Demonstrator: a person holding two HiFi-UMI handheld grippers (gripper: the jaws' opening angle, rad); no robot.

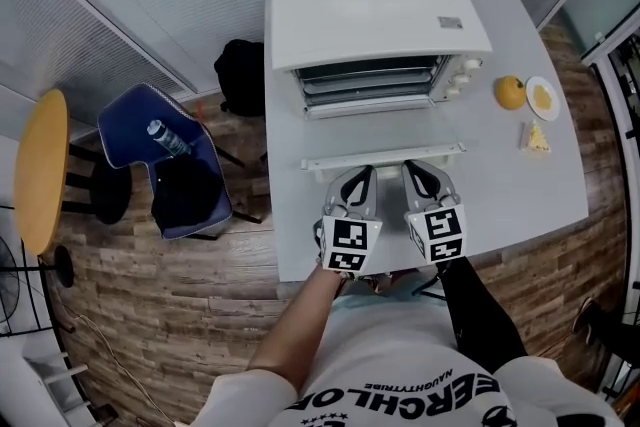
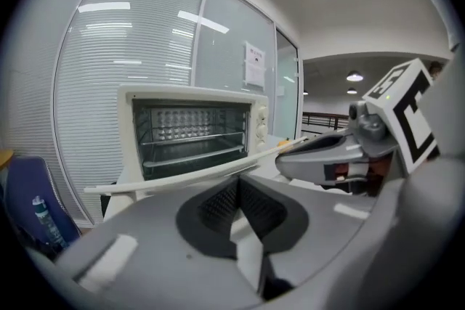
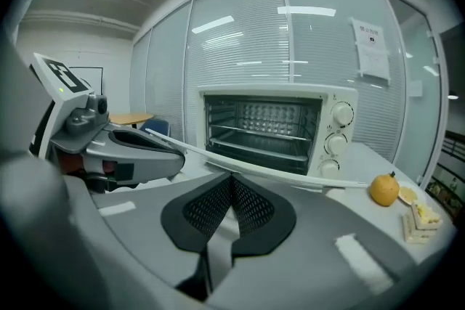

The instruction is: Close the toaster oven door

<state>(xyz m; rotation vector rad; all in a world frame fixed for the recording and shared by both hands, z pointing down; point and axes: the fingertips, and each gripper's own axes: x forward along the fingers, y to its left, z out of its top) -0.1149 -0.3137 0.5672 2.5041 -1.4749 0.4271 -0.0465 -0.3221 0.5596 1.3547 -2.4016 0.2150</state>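
One boxy white toaster oven [image 1: 375, 15] stood on a smooth grey table [image 1: 540, 195], flat door [image 1: 385, 158] open. The left gripper [image 1: 362, 177] and right gripper [image 1: 415, 171], both clenched empty, perhaps touched the door's edge.

White toaster oven door [image 1: 385, 158] fully open

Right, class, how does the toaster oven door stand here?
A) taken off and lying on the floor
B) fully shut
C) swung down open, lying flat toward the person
C: the door lies out flat in front of the toaster oven, and the wire racks inside are in plain view.
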